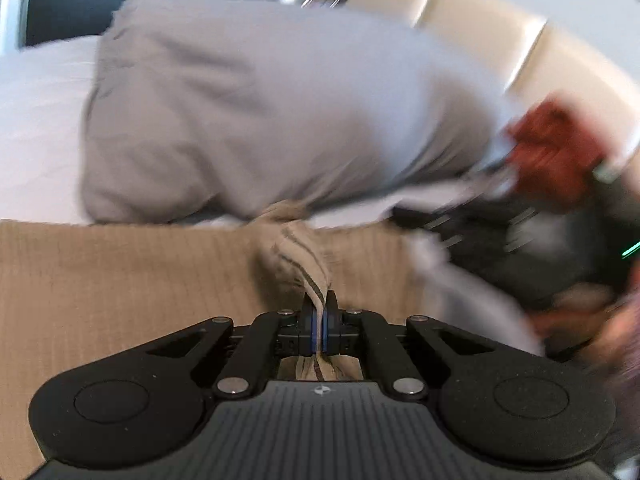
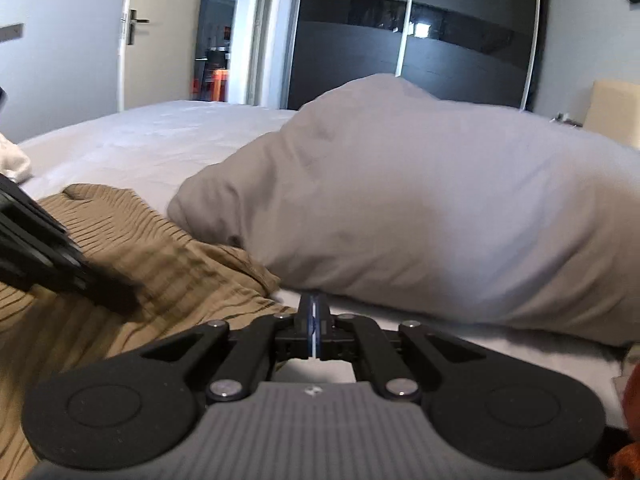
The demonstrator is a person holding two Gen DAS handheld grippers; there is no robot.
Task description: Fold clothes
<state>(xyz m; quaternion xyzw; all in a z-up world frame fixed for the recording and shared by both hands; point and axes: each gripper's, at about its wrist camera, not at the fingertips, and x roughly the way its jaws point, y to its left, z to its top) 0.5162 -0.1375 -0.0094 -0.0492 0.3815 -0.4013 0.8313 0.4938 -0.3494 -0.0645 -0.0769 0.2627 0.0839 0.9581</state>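
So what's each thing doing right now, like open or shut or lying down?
Left gripper: shut, pinching tan cloth.
Right gripper: shut; what it grips is unclear.
Tan ribbed garment: spread on the bed, one bit pulled up.
Grey pillow: lying on the bed.
Door: open.

Tan ribbed garment (image 1: 120,280) with dark stripes, pale grey pillow (image 2: 420,208), white bedsheet (image 2: 160,140).

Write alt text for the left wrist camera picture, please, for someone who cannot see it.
A black two-finger left gripper is shut on a pinched-up ridge of a tan ribbed garment spread over a white bed. Behind lies a large grey pillow; at right, blurred, is the other black gripper.
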